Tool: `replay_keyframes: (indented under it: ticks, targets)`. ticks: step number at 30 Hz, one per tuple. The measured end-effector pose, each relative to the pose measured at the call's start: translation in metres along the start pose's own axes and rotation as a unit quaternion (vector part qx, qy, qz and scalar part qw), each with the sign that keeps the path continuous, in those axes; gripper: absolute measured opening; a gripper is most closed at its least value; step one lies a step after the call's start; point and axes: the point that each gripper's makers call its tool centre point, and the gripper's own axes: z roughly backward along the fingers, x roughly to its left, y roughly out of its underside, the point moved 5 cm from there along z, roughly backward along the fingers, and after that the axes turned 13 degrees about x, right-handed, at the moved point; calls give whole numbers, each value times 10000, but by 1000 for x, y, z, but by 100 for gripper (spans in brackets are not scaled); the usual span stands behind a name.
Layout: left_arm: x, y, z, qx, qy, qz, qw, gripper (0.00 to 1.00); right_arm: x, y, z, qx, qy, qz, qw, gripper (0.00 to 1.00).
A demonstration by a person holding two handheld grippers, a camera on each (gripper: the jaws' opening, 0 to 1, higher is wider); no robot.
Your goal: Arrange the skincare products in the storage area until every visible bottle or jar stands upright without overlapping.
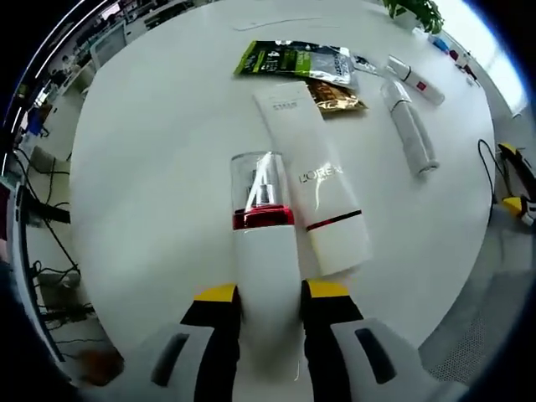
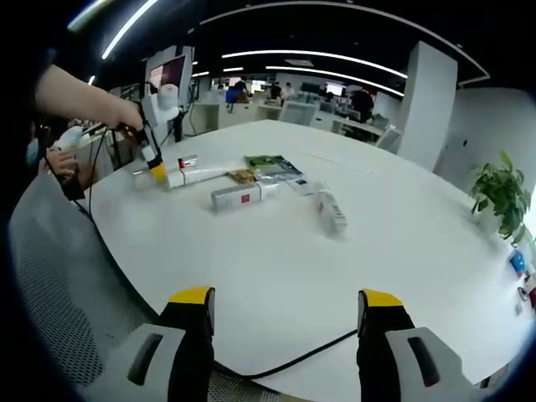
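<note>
My left tongs (image 1: 270, 295) grip a white bottle (image 1: 265, 251), box (image 1: 314, 184) just right; right tongs (image 2: 287, 303) wide over the surface (image 2: 402, 260).

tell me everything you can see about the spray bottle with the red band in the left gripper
The spray bottle has a white, smooth plastic-looking body, a shiny red band around its neck and a clear cap with the spray head visible inside. The left gripper is closed on its lower body, cap pointing away from the camera. It sits over the white table, right beside a flat white box. In the right gripper view it appears lying roughly level.
</note>
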Motion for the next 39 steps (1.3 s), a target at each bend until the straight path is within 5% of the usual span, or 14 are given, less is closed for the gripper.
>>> replay_keyframes:
  ticks: [11, 13, 16, 18, 21, 29, 32, 34, 36, 39]
  targets:
    - [4, -2, -4, 23, 174, 122, 9998, 23, 2, 1, -1, 30, -53, 19, 10000, 72]
    - [3, 1, -2, -226, 265, 182, 9992, 23, 2, -2, 1, -57, -61, 68, 9999, 73]
    - [7, 3, -1, -652, 466, 344, 9962, 22, 5, -16, 5, -626, -263, -82, 9977, 87]
    - [12, 4, -5, -756, 662, 587, 9932, 22, 3, -11, 5, -327, -142, 84, 9993, 89]
    - [3, 10, -3, -973, 887, 807, 9880, 22, 4, -12, 7, -323, -190, 129, 9992, 82]
    - [-9, 17, 6, -1496, 1740, 1564, 9607, 22, 2, -37, 19, -441, -252, 485, 9975, 77]
    - [-8, 20, 8, -1610, 1874, 1662, 9546, 22, 7, -46, 23, -508, -374, 512, 9967, 76]
    - [-21, 32, 17, -1789, 2071, 1794, 9449, 22, 13, -54, 25, -586, -484, 493, 9959, 75]
    - [-20, 23, 25, -1996, 2264, 1855, 9351, 22, 21, -61, 27, -660, -638, 479, 9946, 75]
    - [-33, 25, 42, -2219, 2377, 1790, 9285, 22, 34, -71, 29, -766, -863, 495, 9921, 75]
